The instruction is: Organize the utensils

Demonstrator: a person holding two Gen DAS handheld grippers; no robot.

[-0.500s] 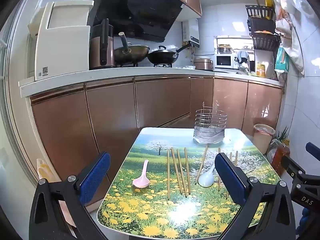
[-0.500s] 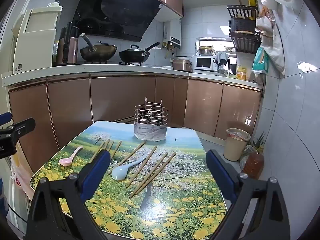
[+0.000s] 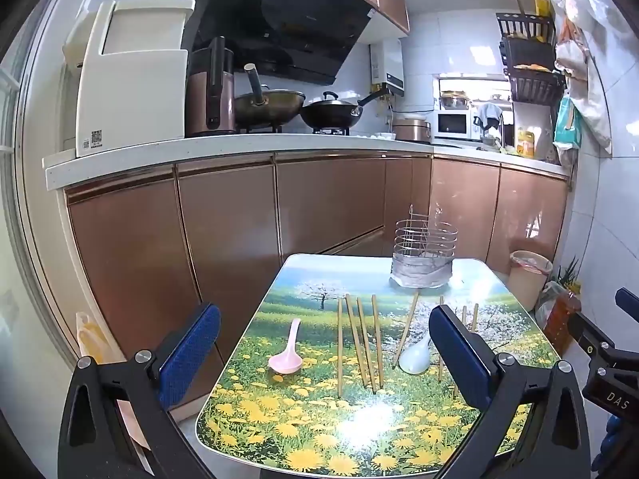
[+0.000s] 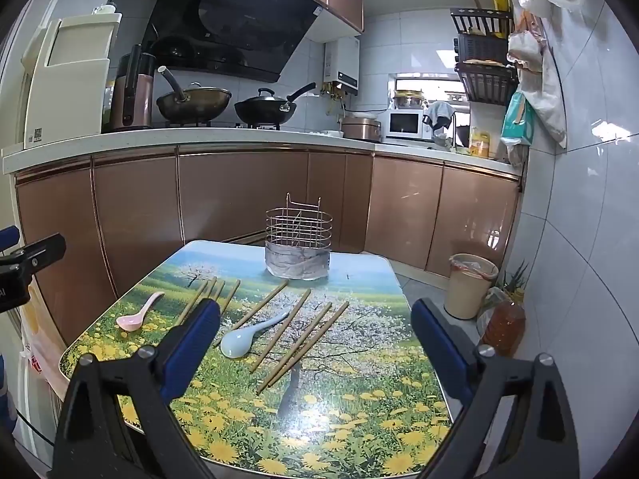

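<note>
two grippers released above a counter of loose utensils

one flower-printed counter [image 4: 359, 411] carries everything. at its far end stands a wire utensil holder [image 4: 297, 245], upright, its lower part wrapped in a silvery band; nothing shows standing in it.

eight or so wooden chopsticks lie flat in two loose groups. the left chopstick group [image 3: 361, 343] lies near the pink spoon, its sticks roughly parallel and running toward the holder. the right chopstick group [image 4: 303, 335] fans out diagonally in front of the holder, around the white spoon.

the white spoon [image 4: 243, 339] lies bowl toward the camera, its handle between two of those sticks. the pink spoon [image 3: 285, 355] lies alone near the counter's left edge, well apart from the holder.

the left gripper [image 3: 323, 359] hangs over the near left edge with its blue pads [image 3: 191, 355] spread wide, grasping nothing. the right gripper [image 4: 315, 347] hangs over the near edge, likewise spread wide and empty; its left pad hides part of the left chopstick group.
</note>
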